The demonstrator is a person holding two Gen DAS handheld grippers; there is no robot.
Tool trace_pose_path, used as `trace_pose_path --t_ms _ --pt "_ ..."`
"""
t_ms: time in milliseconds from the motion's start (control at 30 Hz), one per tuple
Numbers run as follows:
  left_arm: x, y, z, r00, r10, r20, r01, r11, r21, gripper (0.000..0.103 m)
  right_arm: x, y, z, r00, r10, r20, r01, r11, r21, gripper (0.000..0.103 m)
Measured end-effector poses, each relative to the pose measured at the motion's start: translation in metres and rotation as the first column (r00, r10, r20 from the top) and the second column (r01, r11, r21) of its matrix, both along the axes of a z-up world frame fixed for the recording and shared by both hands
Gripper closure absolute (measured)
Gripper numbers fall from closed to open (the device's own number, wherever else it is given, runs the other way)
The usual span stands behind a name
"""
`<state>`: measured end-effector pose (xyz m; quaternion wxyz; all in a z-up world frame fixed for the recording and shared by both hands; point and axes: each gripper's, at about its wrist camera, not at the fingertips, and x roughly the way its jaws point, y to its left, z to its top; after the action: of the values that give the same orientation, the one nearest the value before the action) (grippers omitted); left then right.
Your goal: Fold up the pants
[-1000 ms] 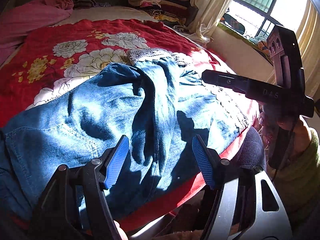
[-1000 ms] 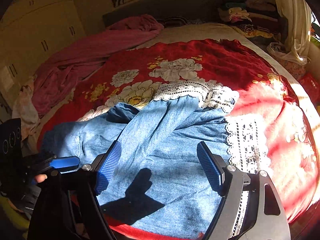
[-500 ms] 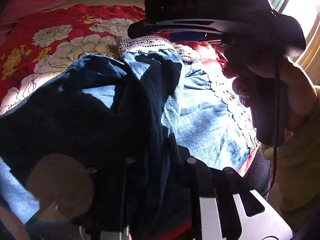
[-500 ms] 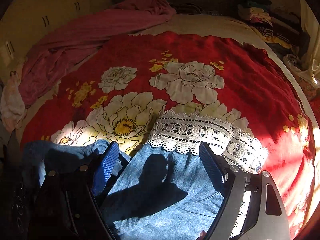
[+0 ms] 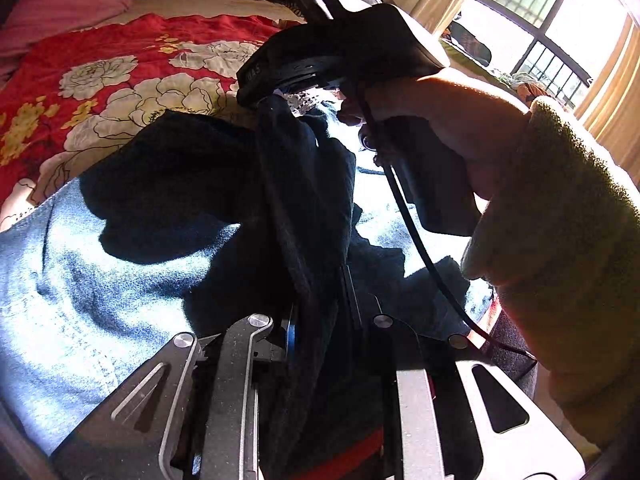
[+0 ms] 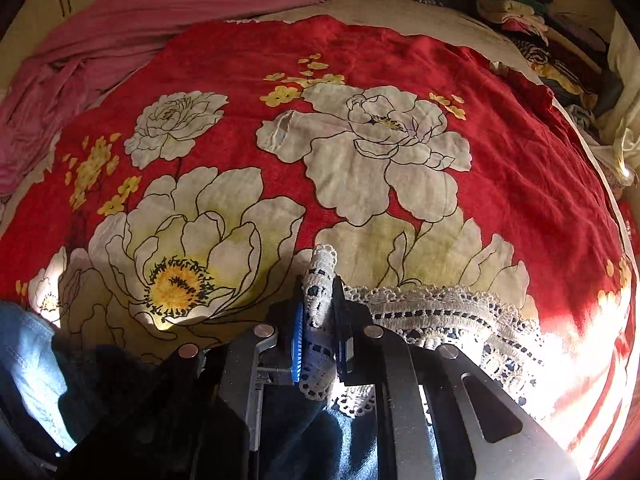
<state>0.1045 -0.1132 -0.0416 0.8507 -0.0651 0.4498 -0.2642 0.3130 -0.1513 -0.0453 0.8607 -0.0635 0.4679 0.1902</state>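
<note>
Blue denim pants (image 5: 100, 280) with white lace hems lie on a red floral bedspread (image 6: 400, 60). My left gripper (image 5: 320, 320) is shut on a raised fold of the denim near the front edge of the bed. My right gripper (image 6: 318, 320) is shut on the white lace hem (image 6: 440, 312) of a leg. In the left wrist view the right gripper (image 5: 280, 80) and the hand holding it sit above the far end of the same raised fold. Much of the denim is in deep shadow.
A pink blanket (image 6: 140, 20) lies bunched at the back left of the bed. A stack of folded clothes (image 6: 532, 20) sits at the back right. A curtain and sunlit window (image 5: 540, 20) are on the right.
Both grippers were open above the pants a second ago. The left then shut on the denim fold; the right moved forward to the leg hem and shut on the lace.
</note>
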Motion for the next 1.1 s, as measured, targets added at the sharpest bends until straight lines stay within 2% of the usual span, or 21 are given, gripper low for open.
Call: trace_pose_path --t_ms 133,300,400,467,567,667,867,1100 --pt "-0.002 0.003 0.001 1.0 0.002 0.007 -0.002 1.0 -0.003 0.092 -0.022 -0.039 0.021 0.999 -0.045 0.016 0.042 0.99 0.138 0.094" --pt "-0.003 0.002 0.005 0.999 0.016 0.031 -0.016 1.0 -0.002 0.078 -0.062 -0.087 0.05 0.99 -0.123 0.074 0.101 0.963 0.249 0.095" --pt "-0.006 -0.005 0.009 0.998 0.005 0.065 -0.006 1.0 0.016 0.077 -0.087 -0.119 0.062 0.975 -0.199 0.098 0.159 0.935 0.316 0.095" --pt "-0.002 -0.009 0.007 0.998 -0.003 0.066 0.001 1.0 0.024 0.078 -0.104 -0.138 0.068 0.964 -0.243 0.105 0.191 0.914 0.358 0.095" --pt "-0.008 -0.017 0.008 0.994 -0.038 0.101 0.031 0.997 0.064 0.095 -0.132 -0.165 0.07 0.949 -0.3 0.096 0.234 0.874 0.425 0.095" --pt "-0.014 -0.018 0.01 0.992 -0.064 0.108 0.057 0.996 0.066 0.101 -0.162 -0.183 0.066 0.942 -0.326 0.082 0.256 0.853 0.455 0.095" --pt "-0.028 -0.009 0.014 0.985 -0.108 0.134 0.097 0.992 0.084 0.101 -0.222 -0.207 0.036 0.931 -0.366 0.003 0.325 0.831 0.45 0.095" --pt "-0.044 -0.012 -0.003 0.984 -0.142 0.103 0.129 0.984 0.12 0.101 -0.249 -0.211 -0.007 0.924 -0.368 -0.105 0.377 0.828 0.416 0.092"
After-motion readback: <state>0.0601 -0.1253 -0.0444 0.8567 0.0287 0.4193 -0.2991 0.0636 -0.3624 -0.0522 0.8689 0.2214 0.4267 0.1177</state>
